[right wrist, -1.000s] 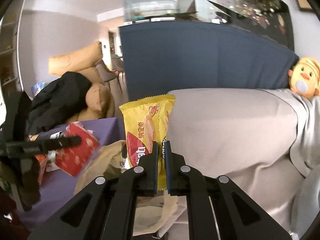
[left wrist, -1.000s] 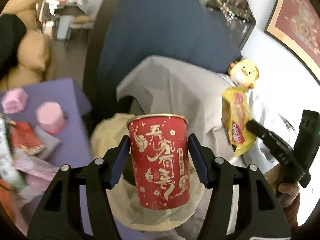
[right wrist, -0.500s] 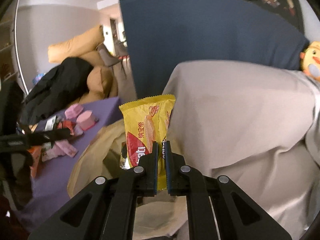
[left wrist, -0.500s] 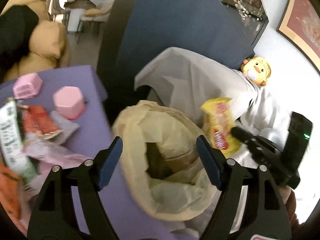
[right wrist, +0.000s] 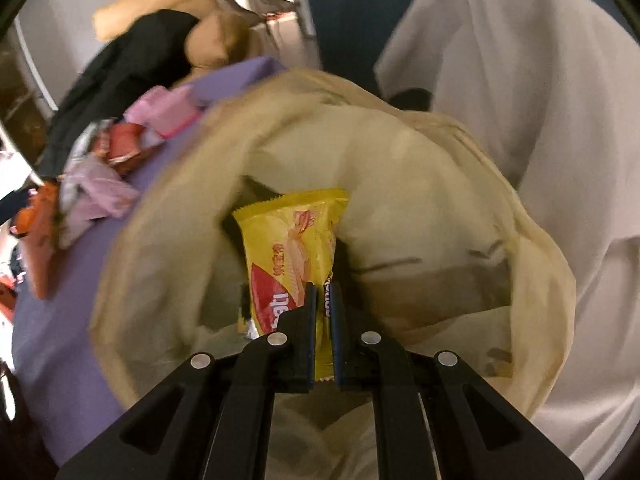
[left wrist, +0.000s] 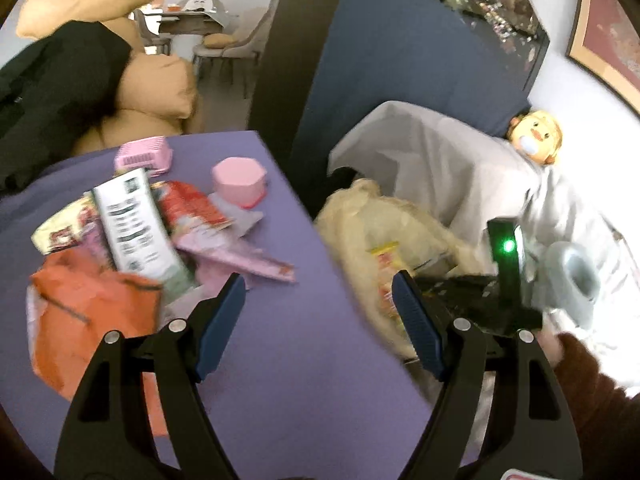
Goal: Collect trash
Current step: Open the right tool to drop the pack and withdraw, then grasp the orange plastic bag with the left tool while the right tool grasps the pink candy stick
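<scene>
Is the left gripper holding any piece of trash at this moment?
No, the left gripper stands open with only bare purple tabletop showing between its blue pads, the trash pile lying beyond them.

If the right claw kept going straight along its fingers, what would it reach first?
Probably the inside of the beige trash bag: the right claw, shut on the yellow snack wrapper, points into its open mouth. Depth is unclear.

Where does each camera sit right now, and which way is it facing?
Left wrist: on the left tongs, open and empty, angled down over the purple table and its wrappers; a sleeve shows at right.
Right wrist: on the right tongs, shut on a yellow packet, looking down into the bag.
Shared: bag, packet, table, wrappers.
</scene>
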{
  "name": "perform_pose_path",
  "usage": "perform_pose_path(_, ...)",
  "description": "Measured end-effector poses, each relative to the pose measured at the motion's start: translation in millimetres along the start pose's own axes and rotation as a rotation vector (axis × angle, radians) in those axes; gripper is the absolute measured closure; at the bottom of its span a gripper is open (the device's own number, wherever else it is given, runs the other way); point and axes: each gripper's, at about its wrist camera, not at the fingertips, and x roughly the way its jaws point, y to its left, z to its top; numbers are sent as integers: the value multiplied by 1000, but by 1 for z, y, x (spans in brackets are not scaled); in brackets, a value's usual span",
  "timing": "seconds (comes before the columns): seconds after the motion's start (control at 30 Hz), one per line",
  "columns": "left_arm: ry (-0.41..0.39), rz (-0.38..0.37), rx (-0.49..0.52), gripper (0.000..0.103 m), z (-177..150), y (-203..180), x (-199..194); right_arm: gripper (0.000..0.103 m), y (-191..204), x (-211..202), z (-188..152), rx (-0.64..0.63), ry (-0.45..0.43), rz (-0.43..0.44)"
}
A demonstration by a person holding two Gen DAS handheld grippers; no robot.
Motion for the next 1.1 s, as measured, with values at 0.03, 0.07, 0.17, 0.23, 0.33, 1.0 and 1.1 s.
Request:
perform_pose_path(0.03,-4,16,3,31,-4,3,-3,95,-1,1,-1,-3,0,-21)
perform_pose_path(0.07,-8,25,2,31,-7,7,-5,95,-1,2,-2,-4,1,-37)
perform_pose_path(0.17,-15,49,-12,31,-15,19,-10,95,0,2,-5,3,-3,-37)
perform_pose_path(0.23,-18,61,-34,31,-19,30,-14,95,1,-1,-7,7,-11,-25)
perform_pose_path(0.33,-30,73,-72,31,-21,43,-22,92,4,-7,-8,3,-17,-21)
perform_pose_path(1.0,-135,341,-346,31,-51,172,-87,74,105,-79,17,-205,-206,108)
perform_pose_path(1.1,-106,323,-366,31,-64,181,-87,73,128,-69,18,-255,-205,158)
